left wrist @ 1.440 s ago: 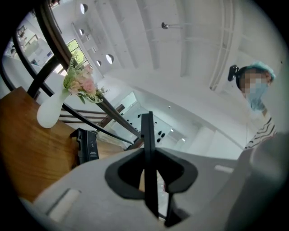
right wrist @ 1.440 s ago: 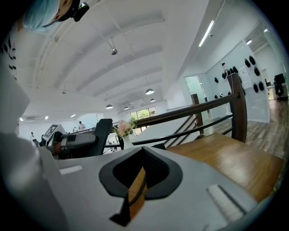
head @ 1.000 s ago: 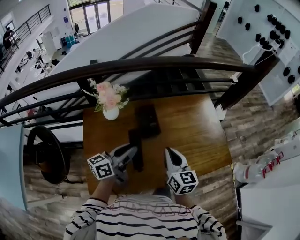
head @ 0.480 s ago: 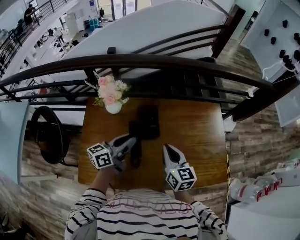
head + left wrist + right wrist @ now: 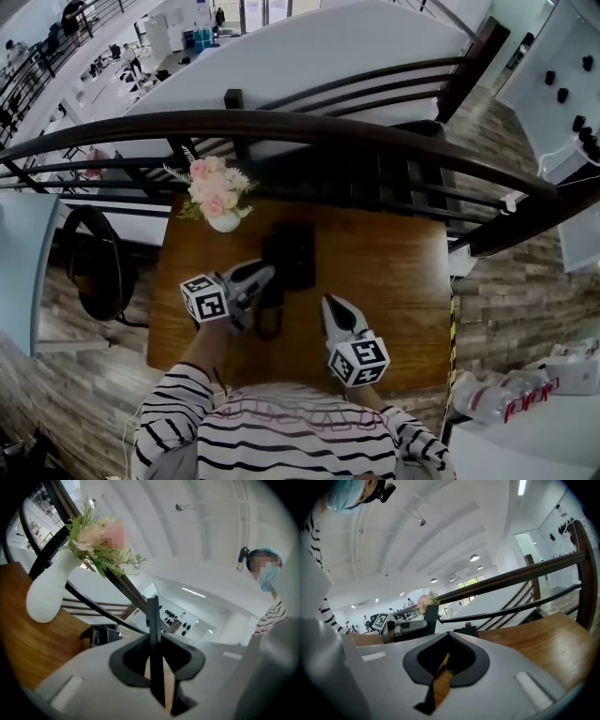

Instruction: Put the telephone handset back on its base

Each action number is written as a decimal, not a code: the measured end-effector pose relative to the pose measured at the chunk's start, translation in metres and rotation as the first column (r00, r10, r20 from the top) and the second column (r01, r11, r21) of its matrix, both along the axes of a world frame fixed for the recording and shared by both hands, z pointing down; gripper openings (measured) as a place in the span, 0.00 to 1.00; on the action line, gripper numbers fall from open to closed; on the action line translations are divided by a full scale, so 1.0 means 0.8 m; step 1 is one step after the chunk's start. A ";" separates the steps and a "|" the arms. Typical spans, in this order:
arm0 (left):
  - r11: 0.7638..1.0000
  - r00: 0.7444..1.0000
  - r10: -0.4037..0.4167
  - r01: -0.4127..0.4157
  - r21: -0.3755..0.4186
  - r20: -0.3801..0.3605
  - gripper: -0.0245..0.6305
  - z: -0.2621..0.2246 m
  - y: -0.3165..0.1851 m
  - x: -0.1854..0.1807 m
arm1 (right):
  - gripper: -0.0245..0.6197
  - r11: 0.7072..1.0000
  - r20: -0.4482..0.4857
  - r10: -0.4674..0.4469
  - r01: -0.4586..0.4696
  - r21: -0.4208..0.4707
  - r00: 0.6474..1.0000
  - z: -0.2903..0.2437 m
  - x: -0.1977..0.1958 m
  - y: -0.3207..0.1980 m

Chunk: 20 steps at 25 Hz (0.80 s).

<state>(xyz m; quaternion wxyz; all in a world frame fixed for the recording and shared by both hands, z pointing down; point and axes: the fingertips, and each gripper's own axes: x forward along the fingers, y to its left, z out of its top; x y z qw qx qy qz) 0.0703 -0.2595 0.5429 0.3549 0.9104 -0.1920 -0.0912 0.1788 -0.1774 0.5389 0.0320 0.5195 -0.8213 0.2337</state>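
The telephone handset was pinched by the left gripper, its long axis aimed at the base just ahead. The right gripper, jaws pressed together, was farther off.

Left gripper clamps the handset — right gripper, jaws together, holds nothing.

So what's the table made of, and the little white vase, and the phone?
The table looks like wood: warm brown with grain lines and a slight gloss. The vase is probably ceramic, smooth plain white with a soft sheen, though it could be plastic. The handset is likely plastic, dark and dull, but it is too dim to be sure.
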 end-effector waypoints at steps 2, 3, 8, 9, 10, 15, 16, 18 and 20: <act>1.000 1.000 -0.007 0.007 0.006 0.001 0.15 0.012 -0.014 0.001 | 0.04 1.000 0.007 -0.011 0.011 -0.011 1.000 0.006 -0.003 -0.008; 1.000 1.000 -0.010 0.010 0.005 0.001 0.15 0.018 -0.021 0.002 | 0.04 1.000 0.011 -0.015 0.016 -0.017 1.000 0.009 -0.004 -0.011; 0.999 1.000 -0.021 0.021 -0.032 0.016 0.15 0.049 -0.052 0.011 | 0.04 0.999 0.018 -0.038 0.038 -0.031 0.999 0.014 -0.011 -0.027; 0.999 1.000 -0.020 0.021 -0.041 0.019 0.15 0.056 -0.057 0.011 | 0.04 0.999 0.020 -0.040 0.041 -0.034 0.999 0.014 -0.013 -0.030; 0.998 1.000 -0.020 0.021 -0.051 0.020 0.15 0.062 -0.062 0.012 | 0.04 0.998 0.020 -0.042 0.043 -0.037 0.999 0.015 -0.014 -0.032; 0.995 0.999 -0.032 0.035 -0.096 0.026 0.15 0.092 -0.088 0.015 | 0.04 0.997 0.015 -0.052 0.052 -0.061 0.999 0.021 -0.013 -0.042; 0.994 0.999 -0.032 0.035 -0.103 0.028 0.15 0.097 -0.092 0.016 | 0.04 0.996 0.013 -0.051 0.052 -0.066 0.999 0.023 -0.013 -0.044; 0.992 0.999 -0.034 0.037 -0.121 0.027 0.15 0.105 -0.099 0.018 | 0.04 0.996 0.011 -0.050 0.051 -0.077 0.999 0.027 -0.011 -0.047; 0.990 0.999 -0.033 0.037 -0.137 0.032 0.15 0.114 -0.106 0.020 | 0.04 0.995 0.008 -0.051 0.051 -0.089 0.999 0.031 -0.009 -0.052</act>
